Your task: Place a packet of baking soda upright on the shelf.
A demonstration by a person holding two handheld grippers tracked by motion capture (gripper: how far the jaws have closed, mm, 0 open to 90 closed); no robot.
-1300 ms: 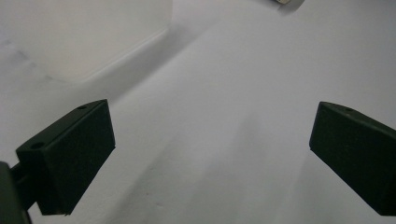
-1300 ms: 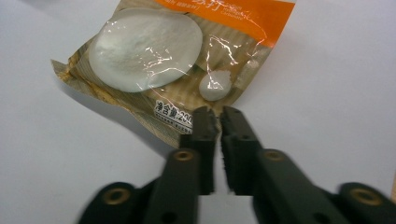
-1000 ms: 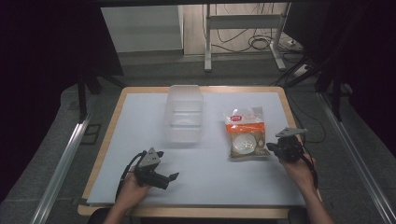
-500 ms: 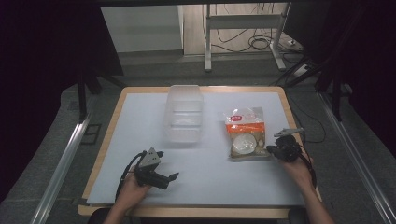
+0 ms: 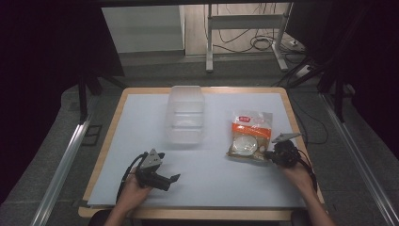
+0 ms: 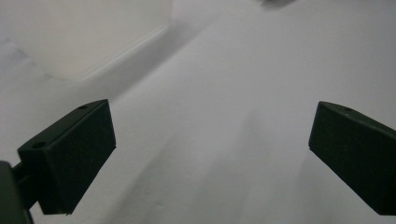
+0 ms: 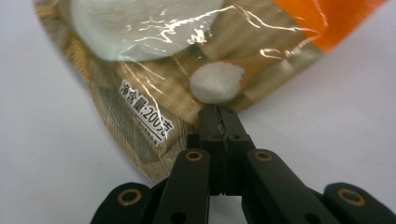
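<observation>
My left tongs point(image 5: 175, 178) rest low on the bench point(image 5: 141, 117), spread wide on nothing. My right tongs point(image 7: 218, 116) are pressed together at the near edge of the food packet point(image 5: 249, 136), seemingly pinching its seam. Farther back, left of the packet, stands the clear plastic box point(image 5: 187, 113).

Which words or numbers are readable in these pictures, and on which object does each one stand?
"净含量:200克": white label on the food bag, right gripper view, just beyond the shut right gripper.
Red label at the bag's top, high view: too small to read.
Clear plastic container: no text visible.
</observation>
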